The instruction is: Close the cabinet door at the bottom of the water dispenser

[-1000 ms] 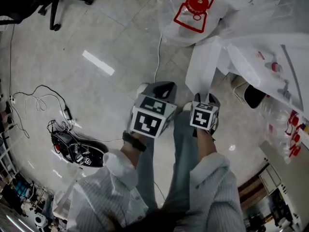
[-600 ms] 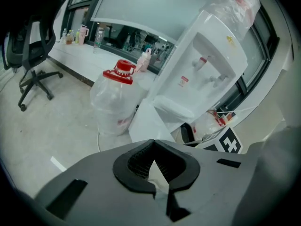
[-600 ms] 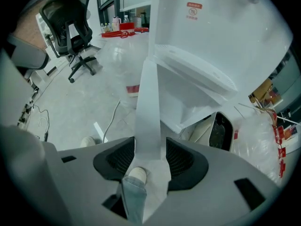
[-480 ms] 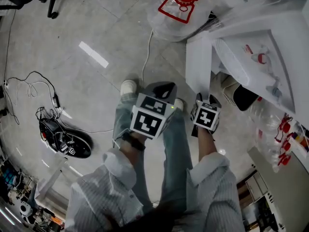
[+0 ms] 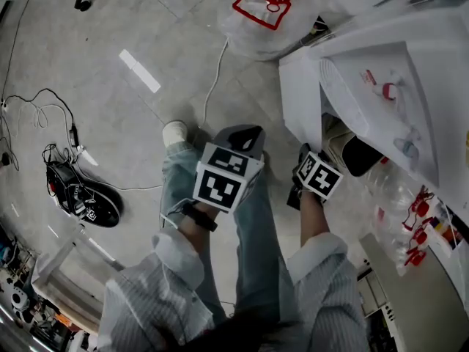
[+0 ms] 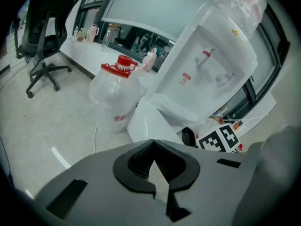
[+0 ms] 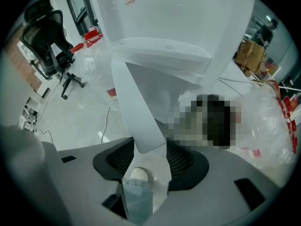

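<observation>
Cabinet door (image 5: 299, 97) is sticking out open; bagged water jug (image 5: 271, 13) is crowding behind it; floor (image 5: 110, 130) leftward is lying free.

The cabinet door (image 5: 299, 97) stands between water jug (image 5: 264, 20) and water dispenser (image 5: 374, 94).
</observation>
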### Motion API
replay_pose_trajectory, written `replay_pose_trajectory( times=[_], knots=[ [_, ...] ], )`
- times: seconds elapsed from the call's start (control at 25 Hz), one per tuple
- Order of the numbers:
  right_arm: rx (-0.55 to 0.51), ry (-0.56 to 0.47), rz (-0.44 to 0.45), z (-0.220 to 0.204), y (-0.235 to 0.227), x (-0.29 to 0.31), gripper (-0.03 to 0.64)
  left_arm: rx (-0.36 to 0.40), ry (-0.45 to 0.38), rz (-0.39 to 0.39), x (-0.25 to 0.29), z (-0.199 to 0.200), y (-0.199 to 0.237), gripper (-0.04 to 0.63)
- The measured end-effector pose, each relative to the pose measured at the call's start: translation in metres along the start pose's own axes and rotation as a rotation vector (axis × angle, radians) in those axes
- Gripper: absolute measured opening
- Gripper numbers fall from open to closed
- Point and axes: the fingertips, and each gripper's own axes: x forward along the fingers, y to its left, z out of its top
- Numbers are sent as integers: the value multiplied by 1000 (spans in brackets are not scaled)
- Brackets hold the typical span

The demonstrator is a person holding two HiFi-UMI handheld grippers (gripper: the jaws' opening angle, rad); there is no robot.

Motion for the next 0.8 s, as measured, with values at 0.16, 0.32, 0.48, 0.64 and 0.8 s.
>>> replay_pose_trajectory(
  times=[0.16,0.32,0.48,0.64,0.8],
  knots=[
    [7,-3,29,6,-15,4,202,-20,0,3,9,-5,-9,11],
    [41,-9,17,11,-35,7,202,-30,10,0,16,-12,-14,11],
    [75,-19,-9,20,-52,12,196,-28,11,2,20,-13,-13,11],
    [64,-26,-20,28,-63,14,173,-31,15,9,22,-14,-10,11],
    [37,-52,-38,36,-71,16,167,-28,12,10,26,-12,-10,11]
  ],
)
